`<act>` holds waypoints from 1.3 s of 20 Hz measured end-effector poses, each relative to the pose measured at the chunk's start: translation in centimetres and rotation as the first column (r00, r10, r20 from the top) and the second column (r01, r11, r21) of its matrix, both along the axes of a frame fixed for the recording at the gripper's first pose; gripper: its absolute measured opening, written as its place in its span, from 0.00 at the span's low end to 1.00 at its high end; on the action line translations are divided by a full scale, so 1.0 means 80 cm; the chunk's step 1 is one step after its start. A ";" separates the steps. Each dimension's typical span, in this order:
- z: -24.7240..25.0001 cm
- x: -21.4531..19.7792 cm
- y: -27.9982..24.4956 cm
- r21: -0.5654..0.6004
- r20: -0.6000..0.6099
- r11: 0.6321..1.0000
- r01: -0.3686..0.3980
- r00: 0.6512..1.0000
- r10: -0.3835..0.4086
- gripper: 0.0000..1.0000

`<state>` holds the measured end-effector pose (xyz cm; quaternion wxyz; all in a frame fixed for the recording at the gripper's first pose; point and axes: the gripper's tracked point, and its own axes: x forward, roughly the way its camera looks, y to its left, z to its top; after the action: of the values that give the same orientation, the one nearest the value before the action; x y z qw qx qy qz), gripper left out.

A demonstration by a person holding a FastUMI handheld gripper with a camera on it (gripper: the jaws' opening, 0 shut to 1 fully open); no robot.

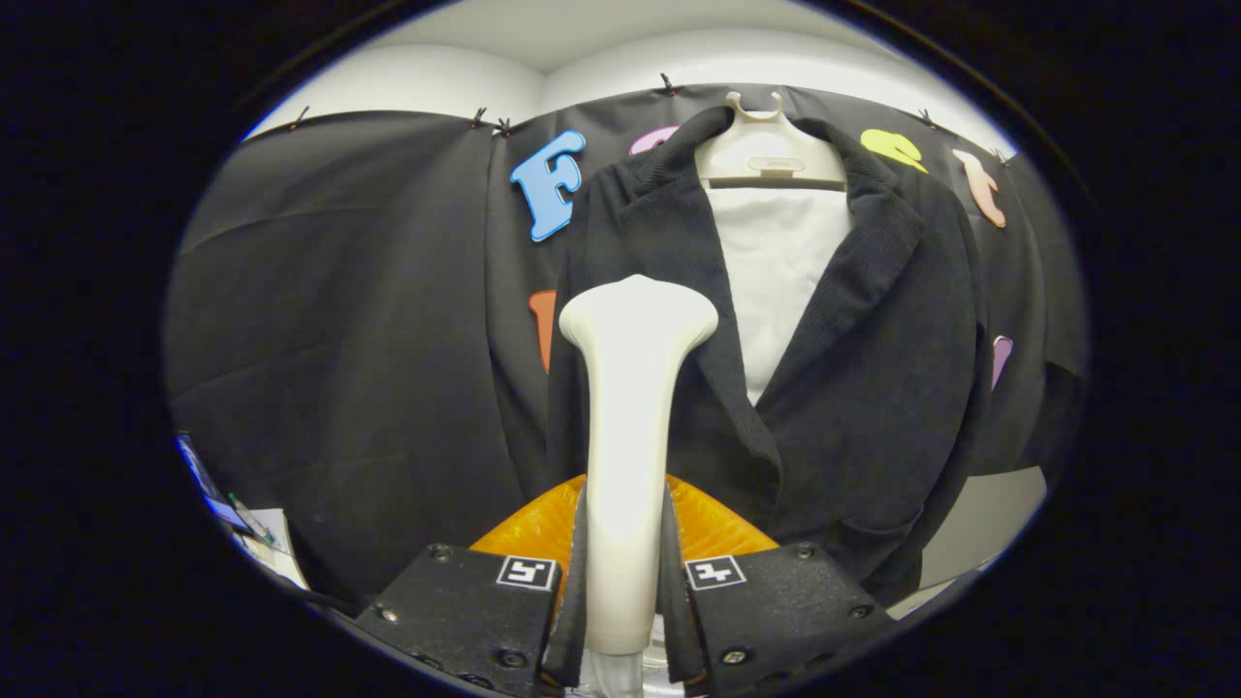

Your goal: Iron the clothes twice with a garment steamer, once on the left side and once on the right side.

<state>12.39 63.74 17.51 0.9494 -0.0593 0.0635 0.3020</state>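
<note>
Pinching the steamer (628, 456) between both fingers, gripper (625, 582) upright — head beside the jacket (873, 388) lapel

Jacket (873, 388) hem behind tool (625, 582)

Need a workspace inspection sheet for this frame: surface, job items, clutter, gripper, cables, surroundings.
Surface: nothing seen; no table or worktop in the gripper view.
Job's things: white garment steamer upright between the fingers, its head in front of the dark jacket, near the lapel; contact cannot be told. The jacket hangs on a white hanger over a white inner garment.
Clutter: papers and pens low, beside the gripper; an orange ribbed object just beyond the fingers.
Grippers: gripper shut on the steamer handle, both fingers pressing.
Cables: nothing seen.
Surroundings: black cloth wall clipped along its top; white wall below it.
</note>
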 end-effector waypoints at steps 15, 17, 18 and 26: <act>-0.061 -0.003 -0.024 -0.043 -0.090 0.999 -0.006 0.996 0.002 0.35; -0.069 -0.005 -0.025 -0.039 -0.107 0.999 -0.012 0.994 0.008 0.35; -0.076 -0.006 -0.027 -0.043 -0.115 0.999 -0.014 0.993 0.009 0.35; -0.127 -0.004 -0.051 -0.065 -0.203 0.998 0.002 0.979 -0.015 0.35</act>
<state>12.06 59.68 7.38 0.9368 -0.0584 0.1700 0.3002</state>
